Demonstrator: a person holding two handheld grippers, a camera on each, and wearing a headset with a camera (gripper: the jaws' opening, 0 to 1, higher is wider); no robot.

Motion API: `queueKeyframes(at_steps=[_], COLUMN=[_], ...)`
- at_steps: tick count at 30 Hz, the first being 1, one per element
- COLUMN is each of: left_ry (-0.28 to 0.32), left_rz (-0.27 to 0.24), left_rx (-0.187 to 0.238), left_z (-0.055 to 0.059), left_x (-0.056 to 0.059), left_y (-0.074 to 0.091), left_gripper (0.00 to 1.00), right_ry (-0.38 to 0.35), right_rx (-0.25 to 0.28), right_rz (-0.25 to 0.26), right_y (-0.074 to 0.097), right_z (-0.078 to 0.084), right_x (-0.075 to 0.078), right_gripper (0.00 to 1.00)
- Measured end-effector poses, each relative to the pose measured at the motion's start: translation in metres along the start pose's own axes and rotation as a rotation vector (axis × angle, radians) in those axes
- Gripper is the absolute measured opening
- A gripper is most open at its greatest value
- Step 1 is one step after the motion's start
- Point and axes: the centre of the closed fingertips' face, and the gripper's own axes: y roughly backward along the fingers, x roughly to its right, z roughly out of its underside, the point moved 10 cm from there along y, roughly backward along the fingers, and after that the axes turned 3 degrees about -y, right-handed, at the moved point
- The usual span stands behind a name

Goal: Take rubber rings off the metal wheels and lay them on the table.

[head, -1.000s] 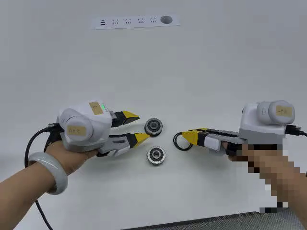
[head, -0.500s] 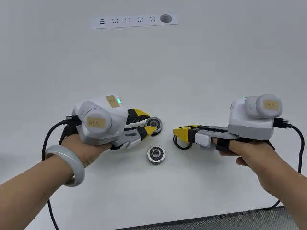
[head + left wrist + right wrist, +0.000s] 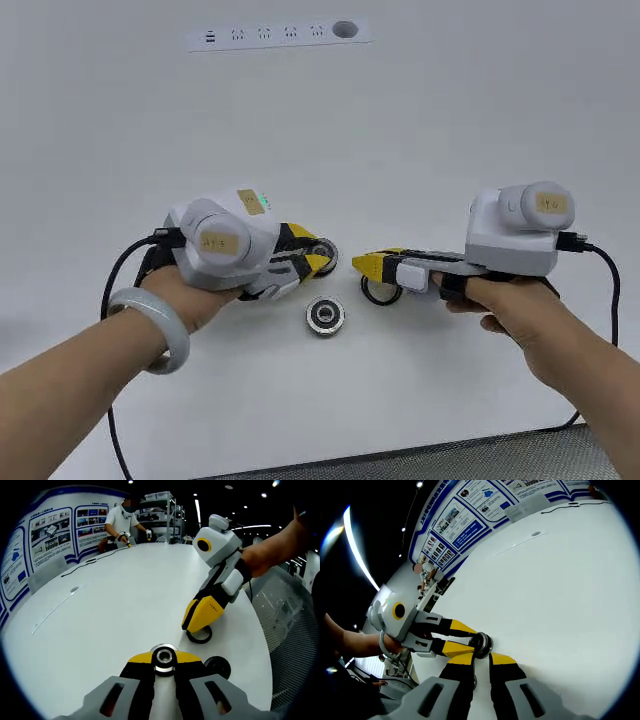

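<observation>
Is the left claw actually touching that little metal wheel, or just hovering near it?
Touching. The left gripper view shows the left gripper with its yellow tips pressed against both sides of the metal wheel, no gap between them.

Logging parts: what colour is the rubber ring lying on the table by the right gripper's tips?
Black; the rubber ring shows best in the left gripper view.

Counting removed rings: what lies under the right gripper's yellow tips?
A black rubber ring lies on the table under the right gripper, whose tips cover part of it. Whether the jaws pinch it cannot be told.
</observation>
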Motion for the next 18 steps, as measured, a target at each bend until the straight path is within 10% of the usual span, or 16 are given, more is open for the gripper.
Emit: queueKeyframes(at_steps=[18], left_ry=[-0.028], left_rz=[0.008], left_rx=[0.006], left_z=[0.000], left_x=[-0.001], left_y=[0.000], left_gripper=[0.13], right_ry=[-0.098], right_rx=[-0.034], right_rz=[-0.028], right_y=[-0.023], right_z=[-0.001], right_x=[0.001], right_gripper=[0.14])
